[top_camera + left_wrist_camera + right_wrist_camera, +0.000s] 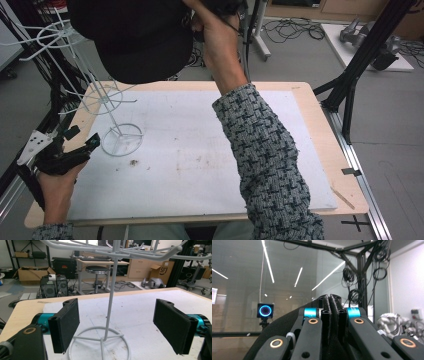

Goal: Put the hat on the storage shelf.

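The left claw [116,328] stands wide open at the tabletop's [210,145] left edge, its black jaws flanking but apart from the stem of the white wire display rack with round ring base [107,315]. The right claw [331,305], pressed closed on nothing, is raised near the person's dark cap [131,35]. Likely an approach step: next, ease forward and close on the stem
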Available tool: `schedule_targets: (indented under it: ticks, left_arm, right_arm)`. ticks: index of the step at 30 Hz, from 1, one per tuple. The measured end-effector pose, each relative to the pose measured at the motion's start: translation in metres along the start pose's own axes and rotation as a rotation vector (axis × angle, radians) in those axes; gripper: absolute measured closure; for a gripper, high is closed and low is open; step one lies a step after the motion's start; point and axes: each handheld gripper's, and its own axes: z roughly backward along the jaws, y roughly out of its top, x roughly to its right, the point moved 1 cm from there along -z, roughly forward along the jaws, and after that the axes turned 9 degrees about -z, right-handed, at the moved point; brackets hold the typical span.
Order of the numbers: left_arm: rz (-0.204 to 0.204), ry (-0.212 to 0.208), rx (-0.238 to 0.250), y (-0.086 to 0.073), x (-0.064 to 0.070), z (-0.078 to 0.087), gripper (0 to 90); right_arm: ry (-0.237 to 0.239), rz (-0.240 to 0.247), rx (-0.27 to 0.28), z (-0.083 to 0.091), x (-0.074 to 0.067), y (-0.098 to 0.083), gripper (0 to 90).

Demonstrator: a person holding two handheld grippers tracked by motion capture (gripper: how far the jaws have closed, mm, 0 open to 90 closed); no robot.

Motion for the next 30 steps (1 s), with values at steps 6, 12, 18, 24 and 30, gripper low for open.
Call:
schedule_targets:
  ticks: [6, 12, 18, 24, 30]
  left_arm:
    - [0.003, 0.004, 0.003, 0.0, -0.002, 0.001, 21.2]
    - [0.001, 0.001, 0.0, 0.0, -0.001, 0.0, 21.2]
    - [0.0, 0.0, 0.001, 0.0, 0.0, 0.0, 21.2]
    - [-0.001, 0.0, 0.001, 0.0, -0.001, 0.0, 21.2]
    - [-0.002, -0.001, 0.001, 0.0, 0.0, 0.0, 21.3]
  right_arm:
    - [-0.006, -0.055, -0.024, 0.003, 0.014, -0.02, 87.1]
    - [-0.03, -0.092, -0.009, 0.013, 0.029, -0.033, 86.9]
    - [-0.077, -0.162, -0.019, 0.024, 0.045, -0.05, 86.3]
    - [-0.09, -0.221, -0.035, 0.031, 0.057, -0.068, 86.1]
    - [-0.097, -0.249, -0.062, 0.035, 0.063, -0.085, 85.8]
